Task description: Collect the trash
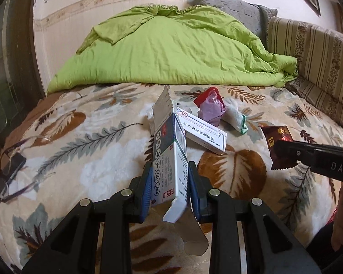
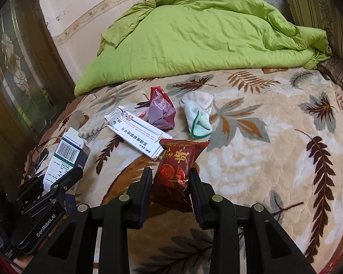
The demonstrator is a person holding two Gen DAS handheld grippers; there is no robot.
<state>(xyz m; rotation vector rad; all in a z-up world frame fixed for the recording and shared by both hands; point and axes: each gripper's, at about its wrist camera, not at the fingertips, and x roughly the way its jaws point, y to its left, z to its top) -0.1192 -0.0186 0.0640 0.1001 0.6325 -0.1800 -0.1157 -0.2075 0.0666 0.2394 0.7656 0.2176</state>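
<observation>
My left gripper is shut on an opened blue-and-white medicine box, held upright above the bed; the same box shows at the left of the right wrist view. My right gripper is shut on a dark red snack wrapper, and that wrapper appears at the right of the left wrist view. On the leaf-patterned blanket lie a long white medicine box, a crumpled red and purple bag and a rolled white cloth with green trim.
A green quilt is heaped at the back of the bed. A striped cushion lines the right side. Glasses and a dark phone lie at the left edge. A dark wooden door stands on the left.
</observation>
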